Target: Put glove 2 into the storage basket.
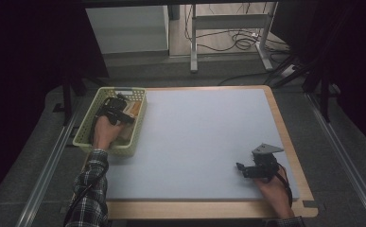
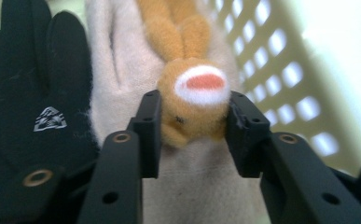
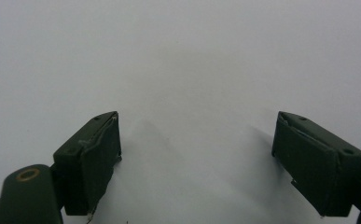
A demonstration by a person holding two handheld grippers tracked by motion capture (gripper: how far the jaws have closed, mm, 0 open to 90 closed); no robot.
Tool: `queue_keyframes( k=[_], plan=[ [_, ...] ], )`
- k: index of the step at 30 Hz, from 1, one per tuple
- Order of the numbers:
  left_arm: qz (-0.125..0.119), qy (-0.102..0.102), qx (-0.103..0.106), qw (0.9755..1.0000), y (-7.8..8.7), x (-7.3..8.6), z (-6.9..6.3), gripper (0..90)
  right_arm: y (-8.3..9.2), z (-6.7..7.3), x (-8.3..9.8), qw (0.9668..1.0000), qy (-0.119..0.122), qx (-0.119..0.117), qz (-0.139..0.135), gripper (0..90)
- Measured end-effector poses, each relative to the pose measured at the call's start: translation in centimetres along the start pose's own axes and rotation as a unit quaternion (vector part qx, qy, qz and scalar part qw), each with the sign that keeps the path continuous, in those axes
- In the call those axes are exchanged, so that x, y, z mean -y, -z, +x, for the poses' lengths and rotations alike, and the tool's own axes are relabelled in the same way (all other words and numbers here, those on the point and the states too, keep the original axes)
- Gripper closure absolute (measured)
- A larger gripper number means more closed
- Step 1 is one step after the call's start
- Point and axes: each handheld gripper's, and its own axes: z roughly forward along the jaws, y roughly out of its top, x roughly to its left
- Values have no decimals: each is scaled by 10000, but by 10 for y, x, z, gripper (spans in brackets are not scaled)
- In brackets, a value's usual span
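— What has the left gripper (image 2: pixel 191 135) got?

— A small orange plush toy (image 2: pixel 194 100), pinched between its two pads at the rounded end with the white and red patch. It sits inside the pale basket (image 1: pixel 88 124), on a cream glove (image 2: pixel 122 70), with a black glove (image 2: pixel 33 93) off to the claw's left.

— How will it handle?

— Soft and light, I judge — the fur gives under the pads, so nothing to break. The fuzz may slip or snag the cream knit beneath; a hold across the thick rounded end seems the safest.

— And the right gripper (image 3: pixel 197 158)?

— Spread wide, holding nothing, low over the pale grey mat (image 1: pixel 204 142).

— The surroundings?

— The mat covers a wood-edged table (image 1: pixel 291 142); beyond the claws, dark floor, cables and a desk frame (image 1: pixel 228 38).
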Motion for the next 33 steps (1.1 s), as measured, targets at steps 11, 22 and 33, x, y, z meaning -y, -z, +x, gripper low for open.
queue_keyframes(
  k=[11, 22, 33],
  plan=[
    [-488, 244, 31, 9985, 28, -3, 5, 345, 0, 0, 0, 10000, 1, -6, 1, 151],
    [328, 269, -567, 9975, -11, 13, 17, 746, 0, 0, 0, 10000, -1, -2, 0, 151],
    [59, 372, -319, 9988, -5, 14, 19, 691, 0, 0, 0, 10000, 2, -2, 1, 151]
  ],
)
